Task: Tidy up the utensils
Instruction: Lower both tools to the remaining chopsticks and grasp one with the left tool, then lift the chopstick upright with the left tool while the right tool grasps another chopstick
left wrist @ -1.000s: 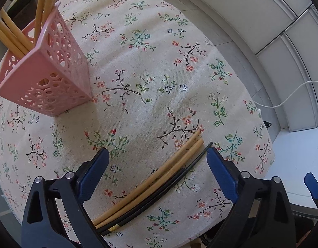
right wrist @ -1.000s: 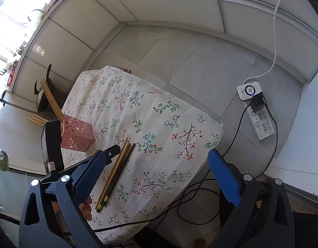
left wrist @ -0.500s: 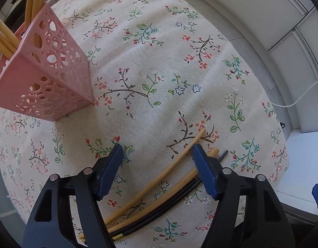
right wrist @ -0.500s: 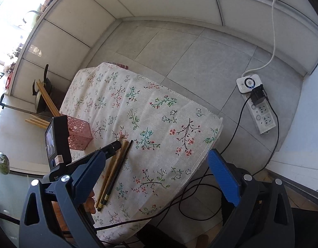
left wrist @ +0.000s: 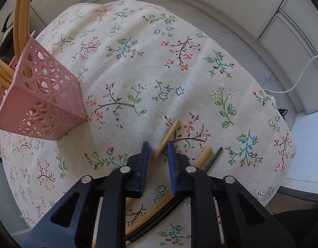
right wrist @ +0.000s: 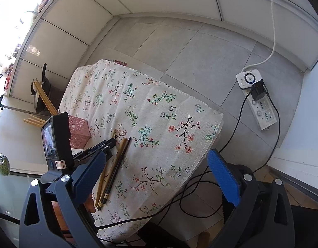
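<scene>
My left gripper (left wrist: 157, 150), wide a second ago, has now pinched one bamboo chopstick (left wrist: 169, 133) for the pink holder (left wrist: 45, 101), while my right gripper (right wrist: 154, 171) stays released.

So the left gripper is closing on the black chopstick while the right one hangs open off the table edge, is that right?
Not quite. The left gripper has its fingers around a bamboo chopstick, as the left wrist view shows; the black chopstick lies apart on the tablecloth, outside the fingers. Whether the pads already touch the bamboo one I cannot tell. The right gripper does hang open off the table edge.
</scene>
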The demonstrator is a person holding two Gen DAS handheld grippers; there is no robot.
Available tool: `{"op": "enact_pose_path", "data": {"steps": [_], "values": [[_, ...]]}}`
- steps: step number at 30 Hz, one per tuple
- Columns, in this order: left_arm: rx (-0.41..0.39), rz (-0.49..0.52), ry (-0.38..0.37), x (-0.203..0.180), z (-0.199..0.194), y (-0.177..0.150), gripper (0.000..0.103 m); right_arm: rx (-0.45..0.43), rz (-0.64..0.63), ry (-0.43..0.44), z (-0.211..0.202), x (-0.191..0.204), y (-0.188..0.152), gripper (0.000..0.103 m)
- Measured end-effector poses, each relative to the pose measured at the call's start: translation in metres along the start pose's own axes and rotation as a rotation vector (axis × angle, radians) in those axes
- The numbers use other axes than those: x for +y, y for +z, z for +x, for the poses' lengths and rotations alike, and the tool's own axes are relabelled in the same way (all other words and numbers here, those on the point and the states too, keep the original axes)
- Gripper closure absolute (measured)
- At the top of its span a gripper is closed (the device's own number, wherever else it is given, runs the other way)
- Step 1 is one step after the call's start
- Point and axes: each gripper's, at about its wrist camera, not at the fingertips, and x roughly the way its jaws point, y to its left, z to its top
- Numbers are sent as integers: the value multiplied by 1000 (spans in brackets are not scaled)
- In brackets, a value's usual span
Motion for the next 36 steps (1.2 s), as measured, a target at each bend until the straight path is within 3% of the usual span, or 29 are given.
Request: {"op": "enact_pose_path", "data": {"steps": [5, 14, 28, 32, 34, 36], "values": [[-72, 8, 19, 10, -9, -13, 92, 23, 17, 21, 8, 0, -1, 7], [-184, 9, 34, 38, -65, -47, 96, 96, 7, 63, 38, 28, -8, 7], [-318, -140, 25, 93, -144, -98, 98, 214, -22, 110, 97, 88, -11, 8], [-368, -185, 7, 107, -161, -111, 98, 229, -95, 96, 109, 113, -17, 18], [-388, -208, 0, 116, -168, -115, 98, 252, -130, 80, 120, 123, -19, 26], [-403, -230, -7, 123, -173, -117, 98, 271, -144, 59, 129, 127, -20, 41]]}}
